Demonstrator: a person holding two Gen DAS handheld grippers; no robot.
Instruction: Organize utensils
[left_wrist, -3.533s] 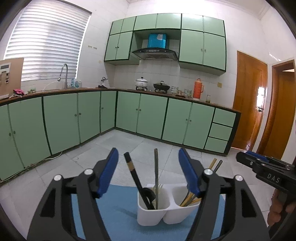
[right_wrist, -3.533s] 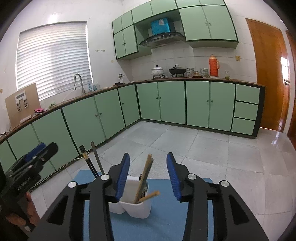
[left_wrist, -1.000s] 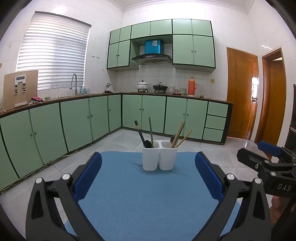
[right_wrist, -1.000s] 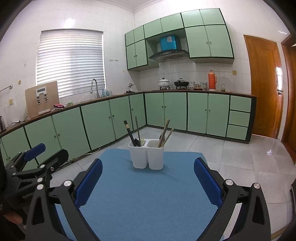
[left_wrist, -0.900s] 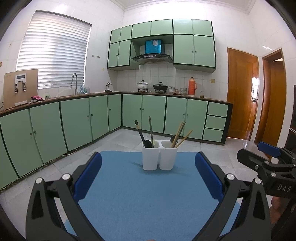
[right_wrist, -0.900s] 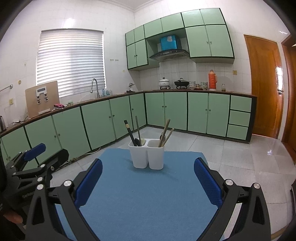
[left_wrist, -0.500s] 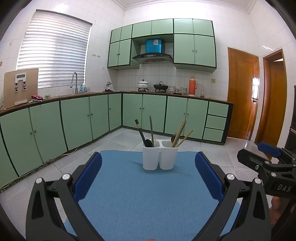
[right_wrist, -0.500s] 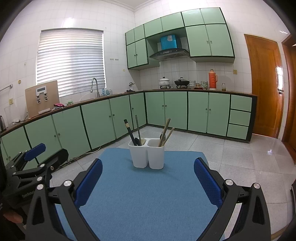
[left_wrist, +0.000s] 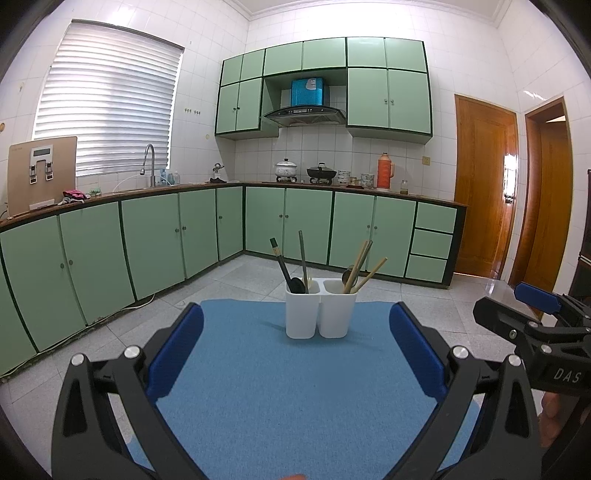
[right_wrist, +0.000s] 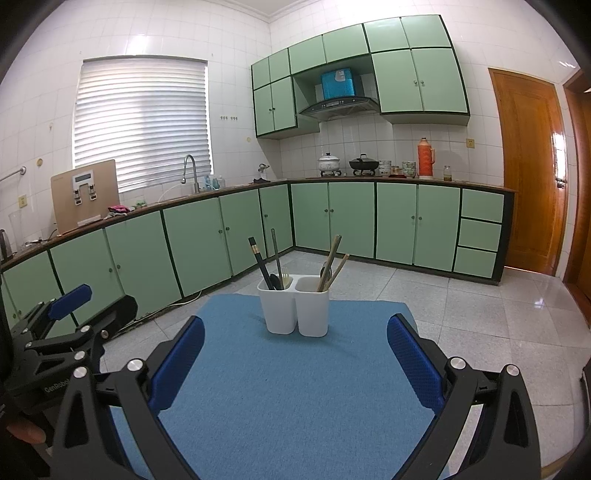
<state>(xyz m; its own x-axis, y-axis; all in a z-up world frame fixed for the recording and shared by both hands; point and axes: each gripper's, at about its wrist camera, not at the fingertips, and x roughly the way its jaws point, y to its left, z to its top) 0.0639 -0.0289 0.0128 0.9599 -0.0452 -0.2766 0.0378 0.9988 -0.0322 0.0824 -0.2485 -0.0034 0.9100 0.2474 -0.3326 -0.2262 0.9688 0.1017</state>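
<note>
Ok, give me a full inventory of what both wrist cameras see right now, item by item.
utensil holder: one, white, two compartments, far middle of the mat
blue mat: one, under the holder
dark utensils: two tall handles plus a dark spoon-like head, left compartment
wooden chopsticks: a few, tan, right compartment, leaning right
base cabinets: green, along two walls
wall cabinets: green, around the range hood
pots: one white, one black, on the counter
thermos: one, orange, on the counter
faucet: one, below the blinds
doors: wooden, right
left hand-held gripper: open, empty
right hand-held gripper: open, empty
</note>
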